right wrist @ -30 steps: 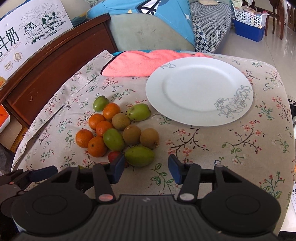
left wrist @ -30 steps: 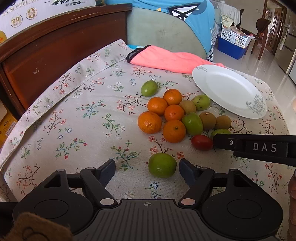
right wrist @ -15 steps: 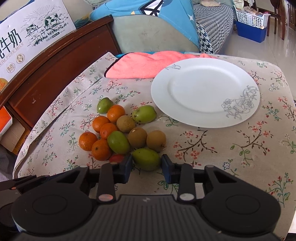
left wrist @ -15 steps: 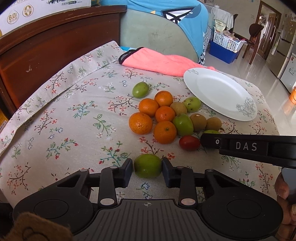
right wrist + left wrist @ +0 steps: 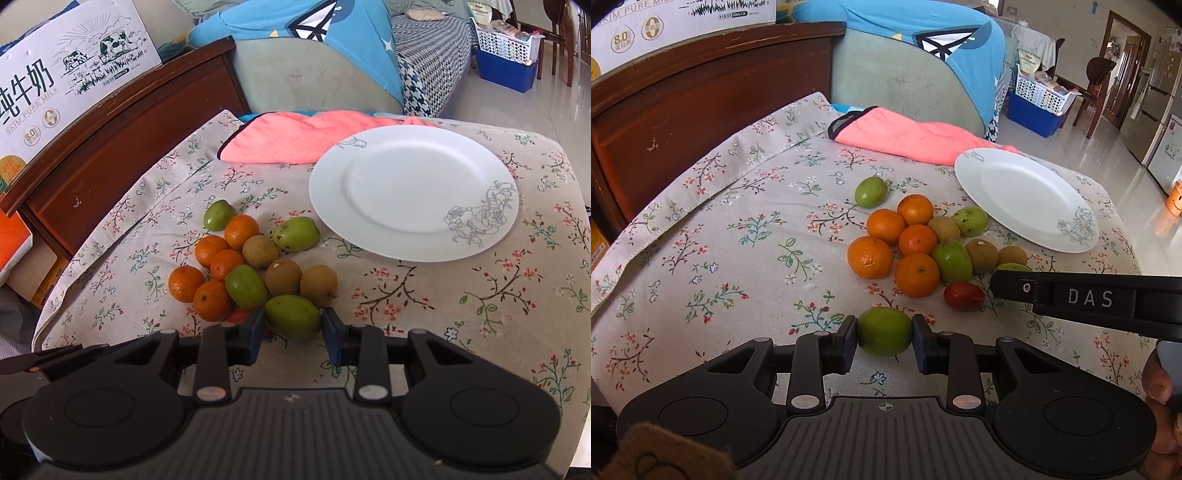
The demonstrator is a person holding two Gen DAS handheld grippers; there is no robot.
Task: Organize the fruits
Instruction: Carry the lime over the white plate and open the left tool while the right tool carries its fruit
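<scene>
Left wrist: left claw (image 5: 884, 332) has clamped green fruit (image 5: 884, 331); right claw (image 5: 293, 326) now pinches green mango (image 5: 293, 316).

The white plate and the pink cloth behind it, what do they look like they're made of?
The white plate looks like glazed ceramic or porcelain: smooth, glossy, with a grey printed rose on its rim. Melamine can't be ruled out. The pink cloth looks like soft matte towelling, probably microfibre, rumpled, with a dark bound edge.

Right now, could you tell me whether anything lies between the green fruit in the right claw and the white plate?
Nothing visible does: only bare floral cloth separates the green fruit in the right claw from the white plate.
</scene>
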